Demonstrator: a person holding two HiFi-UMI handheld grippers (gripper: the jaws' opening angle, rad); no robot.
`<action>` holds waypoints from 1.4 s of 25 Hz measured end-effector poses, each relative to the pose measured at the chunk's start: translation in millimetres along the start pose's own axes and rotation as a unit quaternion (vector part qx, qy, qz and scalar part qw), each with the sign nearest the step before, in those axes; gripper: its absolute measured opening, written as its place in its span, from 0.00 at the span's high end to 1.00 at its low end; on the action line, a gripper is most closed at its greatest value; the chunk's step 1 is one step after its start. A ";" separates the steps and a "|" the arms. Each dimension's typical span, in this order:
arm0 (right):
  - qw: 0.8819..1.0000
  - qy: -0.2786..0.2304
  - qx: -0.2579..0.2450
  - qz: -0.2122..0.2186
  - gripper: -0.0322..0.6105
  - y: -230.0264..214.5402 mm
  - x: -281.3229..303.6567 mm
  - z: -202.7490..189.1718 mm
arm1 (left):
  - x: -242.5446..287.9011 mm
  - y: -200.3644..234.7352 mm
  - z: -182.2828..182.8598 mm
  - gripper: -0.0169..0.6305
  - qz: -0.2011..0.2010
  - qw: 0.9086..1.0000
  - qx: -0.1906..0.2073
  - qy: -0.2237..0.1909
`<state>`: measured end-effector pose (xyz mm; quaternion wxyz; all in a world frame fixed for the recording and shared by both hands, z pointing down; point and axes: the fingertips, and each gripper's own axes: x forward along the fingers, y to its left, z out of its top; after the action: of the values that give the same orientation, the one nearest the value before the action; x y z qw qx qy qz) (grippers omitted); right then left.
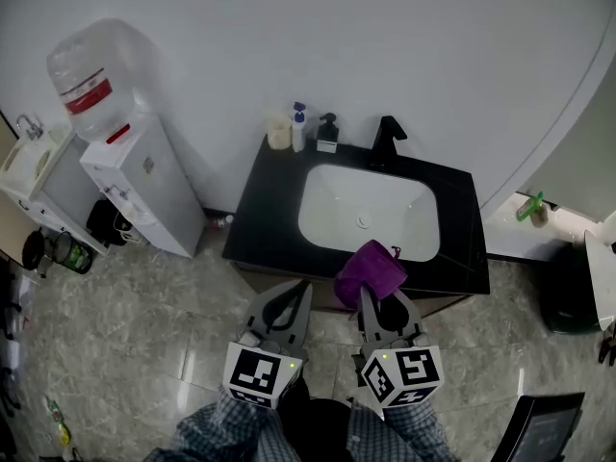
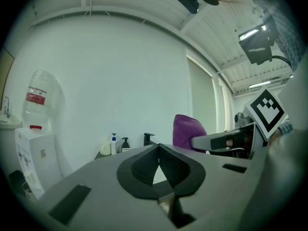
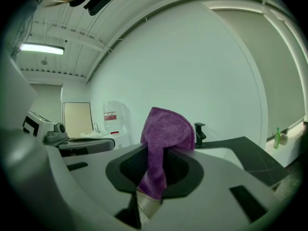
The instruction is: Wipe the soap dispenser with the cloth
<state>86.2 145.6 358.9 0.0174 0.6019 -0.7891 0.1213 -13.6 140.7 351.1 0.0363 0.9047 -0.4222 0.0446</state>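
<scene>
- Right gripper (image 1: 382,301) (image 3: 156,170) holds a fluffy purple cloth (image 1: 369,270) (image 3: 166,134). Its jaws pinch the low part of the cloth, and the rest stands up over the tips.
- The left gripper (image 1: 304,289) (image 2: 158,150) has its jaws closed tip to tip with nothing in them. It sits just left of the right one.
- Both grippers are at the bottom middle of the head view, over the shiny grey tile floor (image 1: 144,325). They are just in front of the near edge of the black counter (image 1: 260,210). The top of the cloth lies over that edge in the picture.
- The small black pump soap dispenser (image 1: 327,133) (image 2: 125,144) stands at the back edge of the counter, in the upper middle, by the white wall. It is well apart from the cloth.
- Just left of it is a white bottle with a blue pump (image 1: 298,128) (image 2: 113,143). Next comes a pale cup (image 1: 279,131) at the back left corner. I cannot tell what is in the cup.
- The white sink bowl (image 1: 332,210) is set in the counter, between the cloth and the dispenser. A round drain shows at its bottom.
- A black tap (image 1: 387,138) stands behind the bowl, right of the dispenser.
- A white water cooler (image 1: 144,186) with a big clear bottle on top is at the left. A strip of floor lies between it and the counter's left edge.
</scene>
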 end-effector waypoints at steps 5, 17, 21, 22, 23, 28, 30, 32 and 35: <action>1.000 0.008 -0.002 -0.008 0.83 -17.6 62.5 17.7 | 55.0 42.4 10.2 0.97 -0.010 1.000 -0.005 0.000; 0.999 0.019 -0.001 -0.029 0.83 -49.9 206.4 48.2 | 164.5 147.0 23.0 0.97 -0.029 0.999 0.000 0.014; 0.999 0.030 -0.002 -0.037 0.83 -58.8 232.0 50.1 | 190.4 162.7 23.6 0.97 -0.040 0.999 0.017 0.016; 0.999 0.033 -0.003 -0.038 0.83 -61.5 236.7 49.8 | 195.0 163.3 22.1 0.97 -0.044 0.999 0.022 0.022; 0.999 0.037 -0.005 -0.040 0.83 -64.3 240.5 48.7 | 198.6 163.1 20.5 0.97 -0.048 0.998 0.025 0.026; 0.998 0.051 -0.007 -0.031 0.83 -75.0 259.7 43.4 | 210.6 165.6 11.1 0.97 -0.048 0.998 0.006 0.036; 0.998 0.055 -0.013 -0.026 0.83 -80.6 267.1 42.6 | 212.6 166.3 7.1 0.97 -0.043 0.998 0.001 0.043; 0.998 0.058 -0.022 -0.021 0.83 -87.7 277.4 43.8 | 215.1 168.1 6.7 0.97 -0.036 0.998 -0.001 0.045; 0.998 0.055 -0.033 -0.014 0.83 -98.6 300.7 51.1 | 221.4 174.5 16.5 0.97 -0.021 0.999 0.000 0.027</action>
<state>103.7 -173.8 378.3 0.0825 0.6043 -0.7822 0.1275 -5.0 -141.3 364.3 0.0483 0.9119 -0.4018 0.0683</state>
